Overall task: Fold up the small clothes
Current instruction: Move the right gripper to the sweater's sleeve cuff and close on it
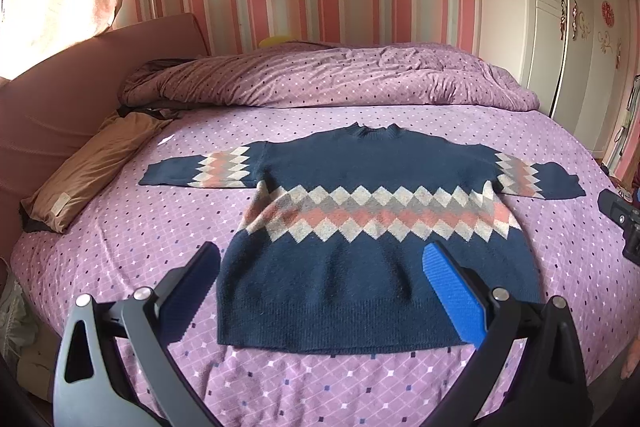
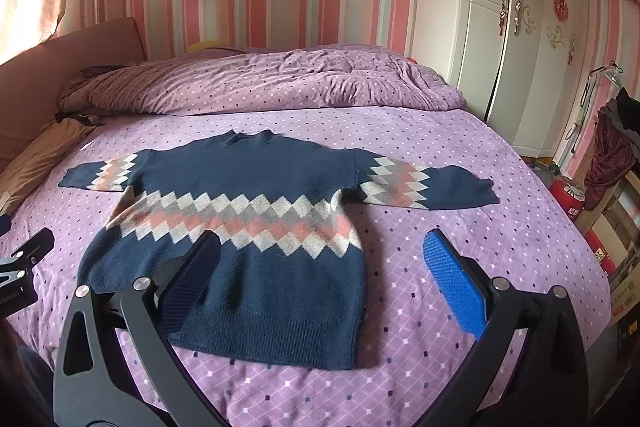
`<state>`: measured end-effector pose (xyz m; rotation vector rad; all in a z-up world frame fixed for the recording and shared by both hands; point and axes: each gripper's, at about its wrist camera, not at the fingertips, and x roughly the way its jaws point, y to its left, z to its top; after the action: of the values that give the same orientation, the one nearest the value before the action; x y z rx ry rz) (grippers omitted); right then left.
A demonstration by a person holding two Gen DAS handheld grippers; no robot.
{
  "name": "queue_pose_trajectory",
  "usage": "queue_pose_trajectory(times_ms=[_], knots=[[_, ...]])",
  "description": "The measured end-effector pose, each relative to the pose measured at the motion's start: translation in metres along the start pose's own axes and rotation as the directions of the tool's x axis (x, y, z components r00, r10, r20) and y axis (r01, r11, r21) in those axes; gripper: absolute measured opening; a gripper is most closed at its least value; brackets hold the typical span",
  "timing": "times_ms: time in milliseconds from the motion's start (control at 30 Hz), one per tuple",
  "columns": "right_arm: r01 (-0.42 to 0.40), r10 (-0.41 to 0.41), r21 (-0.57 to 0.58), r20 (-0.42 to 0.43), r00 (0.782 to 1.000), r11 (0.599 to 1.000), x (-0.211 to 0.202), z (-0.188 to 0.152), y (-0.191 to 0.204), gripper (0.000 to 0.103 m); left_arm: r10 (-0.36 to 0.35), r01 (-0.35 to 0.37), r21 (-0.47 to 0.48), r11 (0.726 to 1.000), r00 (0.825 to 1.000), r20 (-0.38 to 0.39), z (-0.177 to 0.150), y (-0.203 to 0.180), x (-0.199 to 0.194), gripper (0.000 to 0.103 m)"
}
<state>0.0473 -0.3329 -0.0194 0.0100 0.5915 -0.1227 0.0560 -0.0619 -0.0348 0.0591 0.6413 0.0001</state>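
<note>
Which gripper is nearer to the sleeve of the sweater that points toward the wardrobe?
Right. The right gripper hovers open over the sweater's wardrobe-side edge, just before that sleeve. The left gripper hovers open over the hem, farther from it.

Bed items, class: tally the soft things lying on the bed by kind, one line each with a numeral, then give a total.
Sweater: 1
Quilt, bunched at the far side: 1
Brown pillow: 1
Total: 3
</note>
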Motion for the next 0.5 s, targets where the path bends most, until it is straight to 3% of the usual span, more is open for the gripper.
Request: queue_pose_trajectory(times_ms=[267,400,500], knots=[[-0.019,0.019,0.004,0.017,1.0,1.0,0.032,0.011,-0.049,0.1,0.0,0.0,0.011,1.0,1.0,-0.007,0.009,-0.035,0.024,0.102],[0.072,-0.071,-0.026,0.025,0.997,0.997,0.06,0.018,-0.094,0.1,-0.002,0.003,0.029,1.0,1.0,-0.014,0.015,-0.061,0.044,0.102],[0.181,-0.181,-0.071,0.018,0.983,0.981,0.088,0.022,-0.134,0.1,-0.013,0.014,0.033,0.999,1.0,-0.024,0.019,-0.08,0.061,0.102]])
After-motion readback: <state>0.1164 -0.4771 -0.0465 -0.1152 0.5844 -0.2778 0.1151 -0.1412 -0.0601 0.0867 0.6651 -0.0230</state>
